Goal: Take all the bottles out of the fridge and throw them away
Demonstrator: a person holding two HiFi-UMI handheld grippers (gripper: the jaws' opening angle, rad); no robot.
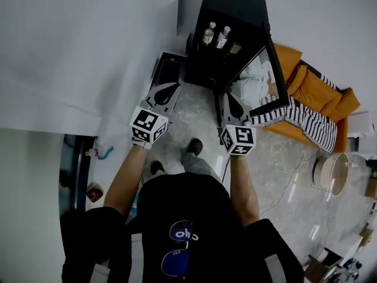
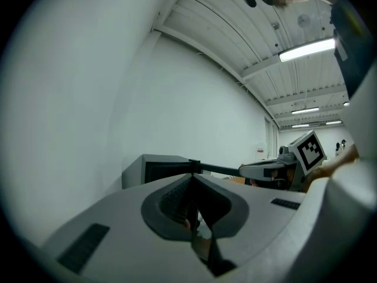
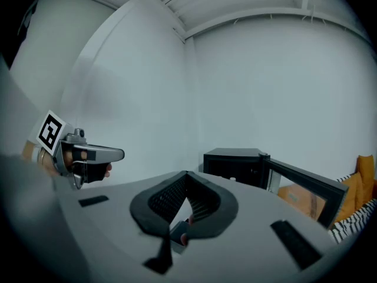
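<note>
- left gripper (image 1: 166,92) held level, forearm stretched toward the open fridge (image 1: 230,2), jaws pressed together, empty.
- right gripper (image 1: 231,104) alongside, tipped slightly down, jaws likewise closed, empty.

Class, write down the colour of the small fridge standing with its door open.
The fridge is black; head view.

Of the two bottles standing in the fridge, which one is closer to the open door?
The right-hand bottle in the head view: it stands toward the door, with the other bottle on its left.
</note>
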